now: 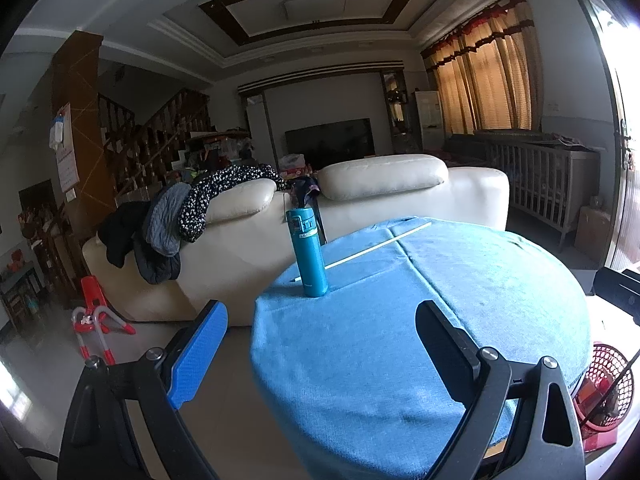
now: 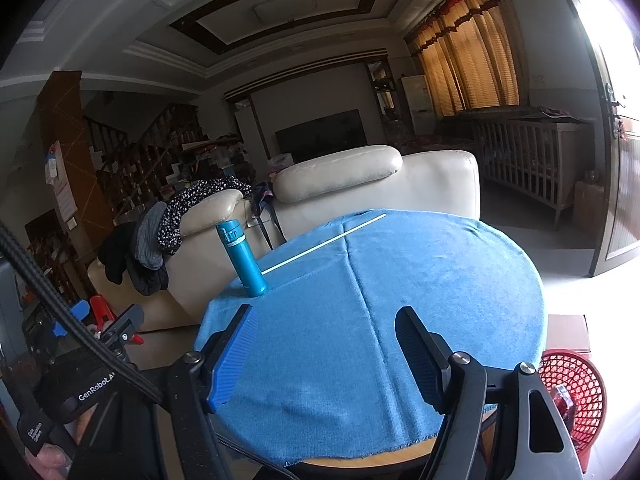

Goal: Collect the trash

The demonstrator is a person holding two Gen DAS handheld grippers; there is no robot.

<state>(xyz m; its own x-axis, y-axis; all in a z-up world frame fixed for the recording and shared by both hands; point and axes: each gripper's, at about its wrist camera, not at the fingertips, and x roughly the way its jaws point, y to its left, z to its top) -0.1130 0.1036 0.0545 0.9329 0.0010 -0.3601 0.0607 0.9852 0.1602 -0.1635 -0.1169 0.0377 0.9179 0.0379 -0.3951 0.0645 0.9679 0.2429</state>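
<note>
A: Trash — none I can name on the bench [image 2: 460,280]. Blue cloth [image 2: 320,360] covers the round top, mostly bare ahead of both tools.

B: Biggest to smallest, what's on it?

A: Teal bottle [image 2: 244,258], upright, ahead and left of the right tool [image 2: 320,354], near the cloth's far-left edge. Then a thin white stick [image 2: 324,242] lying flat, well ahead of the tools, running from just beside the bottle toward the far rim. Can't tell what the stick is; likeliest trash candidate, my guess.

B: Bin?

A: Red mesh basket [image 2: 576,392] low, to the right of the right tool, off the bench edge. Something red and clear-wrapped inside; can't identify it.

B: Tools?

A: Left tool [image 1: 320,344] jaws wide apart, nothing between them. Right tool same: jaws well apart, empty, only cloth below.

B: Progress?

A: Judgement: either nearly done or not begun, with the stick left, if that counts. Bottle probably stays. Nothing held, neither tool near the stick.
</note>
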